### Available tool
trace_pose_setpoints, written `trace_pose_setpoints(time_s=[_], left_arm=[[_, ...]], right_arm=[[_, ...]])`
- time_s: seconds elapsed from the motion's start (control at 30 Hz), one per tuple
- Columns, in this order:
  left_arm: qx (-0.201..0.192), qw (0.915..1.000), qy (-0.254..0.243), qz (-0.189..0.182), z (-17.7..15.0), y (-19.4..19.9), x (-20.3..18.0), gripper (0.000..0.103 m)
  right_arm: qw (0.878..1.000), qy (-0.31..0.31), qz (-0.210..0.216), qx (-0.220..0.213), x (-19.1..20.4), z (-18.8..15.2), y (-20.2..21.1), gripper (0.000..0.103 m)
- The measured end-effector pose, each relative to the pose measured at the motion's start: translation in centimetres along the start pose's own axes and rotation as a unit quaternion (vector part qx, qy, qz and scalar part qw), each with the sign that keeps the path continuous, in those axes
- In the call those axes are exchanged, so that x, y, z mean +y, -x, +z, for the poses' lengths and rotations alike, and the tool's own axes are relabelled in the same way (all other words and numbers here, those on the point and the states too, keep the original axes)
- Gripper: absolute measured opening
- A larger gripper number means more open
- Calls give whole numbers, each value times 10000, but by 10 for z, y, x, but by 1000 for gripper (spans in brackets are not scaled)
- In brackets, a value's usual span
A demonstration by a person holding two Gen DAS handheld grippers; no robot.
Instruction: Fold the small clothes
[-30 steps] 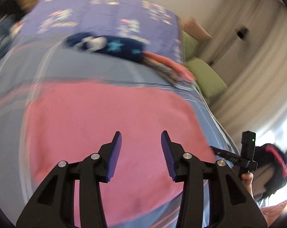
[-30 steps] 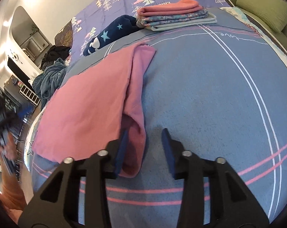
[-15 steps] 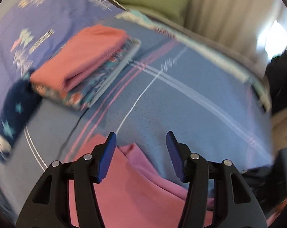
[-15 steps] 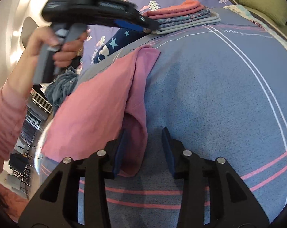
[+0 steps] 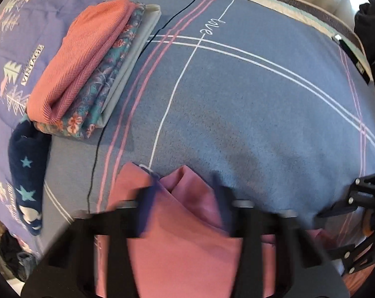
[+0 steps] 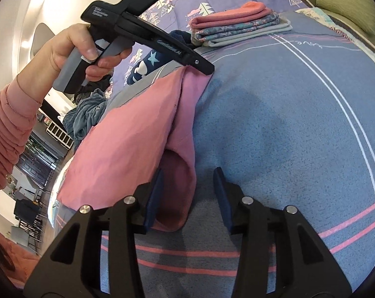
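Observation:
A pink garment (image 6: 128, 139) lies spread on the blue blanket (image 6: 286, 129), with its right edge folded over. My right gripper (image 6: 187, 188) is open low at the garment's near corner, the cloth lying between its jaws. My left gripper (image 5: 185, 196) is open and blurred over the garment's far corner (image 5: 182, 186). It also shows in the right wrist view (image 6: 205, 68), tips at that far corner. A stack of folded clothes (image 5: 88, 67) lies beyond.
A dark blue star-patterned garment (image 5: 26, 173) lies left of the stack, on a purple quilt (image 5: 11, 57). Green cushions (image 6: 349, 2) sit at the bed's far end. A grey-blue heap of clothes (image 6: 85, 116) lies at the bed's left side.
My left gripper swung from over the garment's middle to its far corner and came down onto it. My right gripper stayed at the near corner.

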State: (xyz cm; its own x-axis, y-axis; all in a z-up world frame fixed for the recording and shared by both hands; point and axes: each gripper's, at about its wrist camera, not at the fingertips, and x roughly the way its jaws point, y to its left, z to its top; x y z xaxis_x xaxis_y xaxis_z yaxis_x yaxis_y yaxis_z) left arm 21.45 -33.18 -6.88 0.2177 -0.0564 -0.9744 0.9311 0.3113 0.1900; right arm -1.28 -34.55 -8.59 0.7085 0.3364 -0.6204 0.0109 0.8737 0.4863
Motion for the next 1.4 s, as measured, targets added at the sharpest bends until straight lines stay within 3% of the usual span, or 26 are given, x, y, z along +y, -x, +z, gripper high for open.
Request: trace_pose_setpoints(time_s=[0.03,0.1,0.17,0.2,0.23,0.37,0.43,0.5,0.67,0.7,0.73,0.8,0.9,0.97,1.0,1.07,1.13,1.2,1.23,1.27,1.3,1.4], left_arm=[[22,9998,168,-76,2,-2,3,0],[-73,9993,375,-55,5,-1,7,0],[-147,9968,766,-170,11,0,16,0],[-149,9958,881,-216,14,-2,18,0],[-153,9948,980,-220,17,-4,20,0],[-225,9912,1279,-267,18,-10,23,0],[-306,9867,1533,-437,16,-14,27,0],[-479,9860,1541,-432,13,-15,23,0],[-1151,9755,1788,-559,-3,12,25,1],[-1343,9717,1851,-589,-11,25,26,7],[-1473,9693,1878,-588,-18,33,26,22],[-1833,9632,1912,-465,-41,58,24,43],[-2155,9571,1903,-366,-76,77,13,48],[-2325,9495,2067,-400,-116,87,8,50],[-2398,9439,2242,-360,-143,89,2,54],[-2520,9330,2524,-481,-186,82,-7,61],[-2449,9258,2789,-721,-234,66,-21,61],[-2090,9269,3075,-515,-274,46,-30,61],[-1973,9226,3301,-289,-297,40,-32,61],[-1998,9126,3564,-166,-320,42,-31,61],[-2169,8914,3976,-155,-351,51,-27,61],[-2683,8349,4805,-90,-423,79,-16,61]], right_arm=[[10000,47,-49,-1,2,1,0,42],[9994,221,-273,-39,9,6,-2,42],[9979,390,-493,-145,15,12,-4,33],[9975,411,-552,-173,16,13,-5,11],[9978,300,-581,-125,15,15,-8,1],[9986,-155,-475,-170,-1,7,0,0],[9963,-455,-709,-168,-15,0,5,0],[9960,-718,-524,-123,-26,-4,9,0],[9983,-414,-396,-110,-15,-1,15,0],[9986,-301,-405,-140,-9,1,16,0],[9989,-148,-377,-217,0,4,18,1],[9992,-8,-215,-332,12,12,19,4],[9990,156,193,-380,31,18,17,4],[9992,187,356,-79,39,12,9,4],[9994,213,250,118,39,7,4,4],[9974,261,-459,498,32,-5,-7,0],[9982,32,-422,427,20,-15,-2,0],[9981,-162,-444,400,18,-16,10,0],[9978,-133,-546,342,20,-15,13,0],[9970,-50,-721,287,24,-15,18,0],[9958,73,-881,252,30,-16,22,6],[9956,170,-916,93,39,-17,32,7]])
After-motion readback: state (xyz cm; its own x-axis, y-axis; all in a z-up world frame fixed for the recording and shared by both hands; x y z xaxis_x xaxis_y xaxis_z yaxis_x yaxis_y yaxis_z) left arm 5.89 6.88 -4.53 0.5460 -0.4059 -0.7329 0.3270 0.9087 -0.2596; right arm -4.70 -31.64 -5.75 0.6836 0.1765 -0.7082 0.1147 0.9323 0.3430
